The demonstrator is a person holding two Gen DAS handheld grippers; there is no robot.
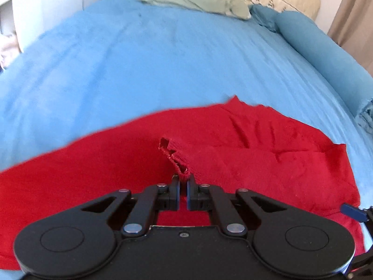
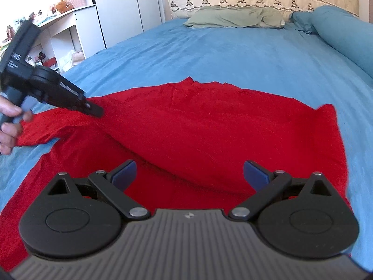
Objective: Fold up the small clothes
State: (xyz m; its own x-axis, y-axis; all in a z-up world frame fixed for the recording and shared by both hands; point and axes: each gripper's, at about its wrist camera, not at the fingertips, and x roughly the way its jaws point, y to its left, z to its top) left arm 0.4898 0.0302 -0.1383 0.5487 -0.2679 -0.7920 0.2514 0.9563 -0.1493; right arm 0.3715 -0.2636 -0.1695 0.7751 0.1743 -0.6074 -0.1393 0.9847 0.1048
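Observation:
A red garment lies spread on the blue bed sheet. My left gripper is shut on a hem edge of the red garment and lifts it slightly into a ridge. In the right wrist view the left gripper shows at the left, pinching the red garment at its left side. My right gripper is open and empty, low over the near part of the garment, its blue pads wide apart.
Green pillow and a blue bolster lie at the bed's head and right side. A white desk and cabinet stand left of the bed. A folded light cloth sits at the right edge.

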